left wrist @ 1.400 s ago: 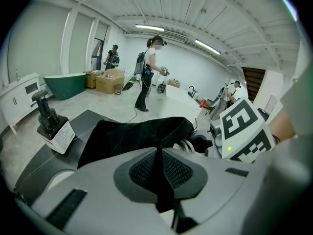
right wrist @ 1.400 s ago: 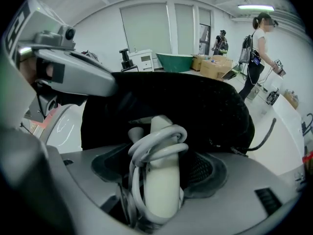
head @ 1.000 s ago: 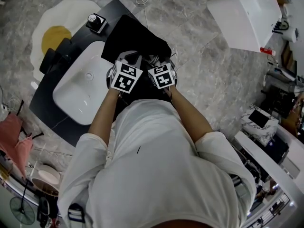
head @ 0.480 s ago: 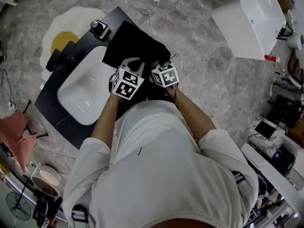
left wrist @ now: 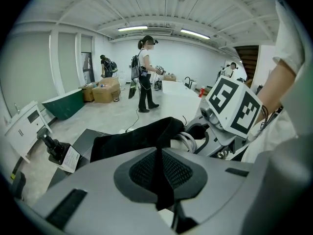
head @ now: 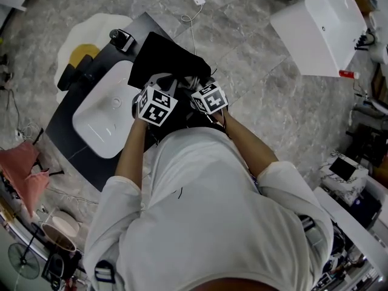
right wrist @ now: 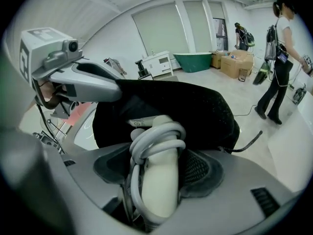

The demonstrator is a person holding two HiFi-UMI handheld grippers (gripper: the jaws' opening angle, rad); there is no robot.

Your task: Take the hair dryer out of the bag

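Item: white hair dryer (right wrist: 159,180), grey cord (right wrist: 155,136) looped round its handle — held in the right tool (head: 193,83), whose jaws stand wide on either side of the handle with the pads against it. Position: handle end toward the person, head end buried in the mouth of the black fabric bag (head: 162,52). The bag lies on the dark desk (head: 79,156) next to the white basin (head: 103,117). Long axis: in line with the right tool's jaws, pointing forward and down into the bag, so the dryer lies straight ahead of that tool, not across it. Left tool (left wrist: 159,173): jaws nearly together, pinching a fold of the bag's edge, just beside the right tool on the basin side. Judgement: the right tool is the one on the dryer, and the way out looks to be back along the handle's own line, toward the person — the left tool pinning the fabric so it cannot follow. Only the handle shows, and how much of the head sits inside I cannot tell.
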